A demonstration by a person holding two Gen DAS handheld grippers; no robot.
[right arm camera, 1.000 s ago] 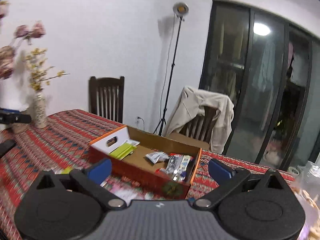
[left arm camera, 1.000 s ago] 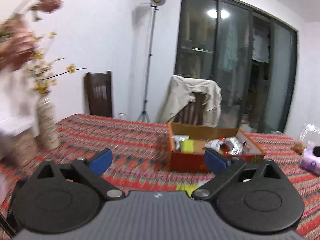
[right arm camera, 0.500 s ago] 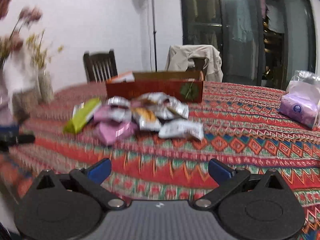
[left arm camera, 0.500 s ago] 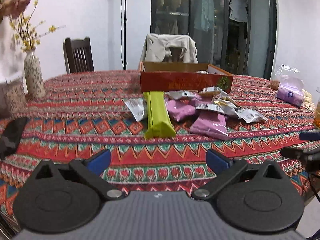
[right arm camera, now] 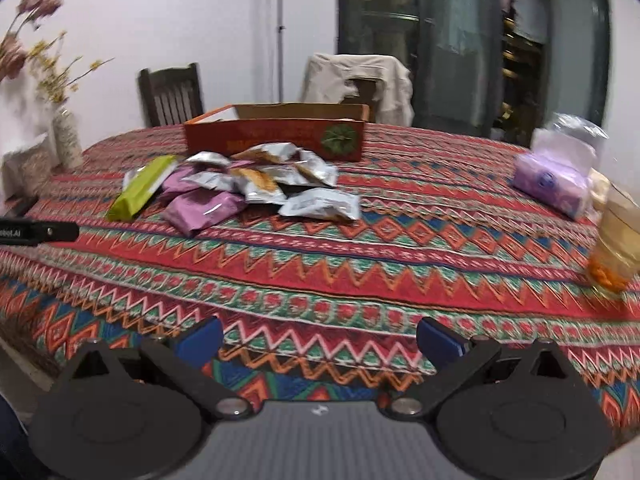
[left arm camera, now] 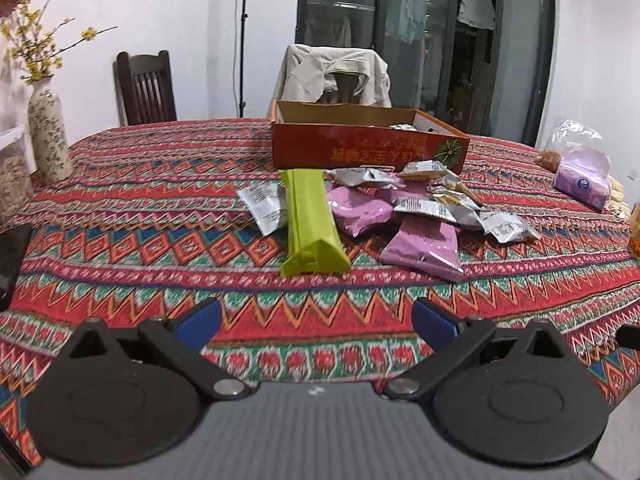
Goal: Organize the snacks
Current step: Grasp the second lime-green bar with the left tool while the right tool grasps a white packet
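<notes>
A pile of snack packets lies on the patterned tablecloth in front of an open orange cardboard box (left arm camera: 368, 148) (right arm camera: 276, 140). The pile holds a long green packet (left arm camera: 310, 220) (right arm camera: 140, 192), pink packets (left arm camera: 424, 246) (right arm camera: 202, 208) and several silver packets (left arm camera: 264, 206) (right arm camera: 320, 204). My left gripper (left arm camera: 316, 320) is open and empty, near the table's front edge, short of the green packet. My right gripper (right arm camera: 318, 336) is open and empty, over the front edge, well short of the pile. The left gripper's tip shows in the right wrist view (right arm camera: 38, 232).
A flowered vase (left arm camera: 48, 136) (right arm camera: 68, 140) stands at the far left. A purple tissue pack (left arm camera: 582, 178) (right arm camera: 554, 182) and a glass jar (right arm camera: 618, 248) sit at the right. Two chairs (left arm camera: 146, 86) stand behind the table. A dark object (left arm camera: 12, 252) lies at the left edge.
Both cameras have dropped from looking down into the box to a low view from the table's front edge, and now hold nearly still. Both grippers stay open and empty.
</notes>
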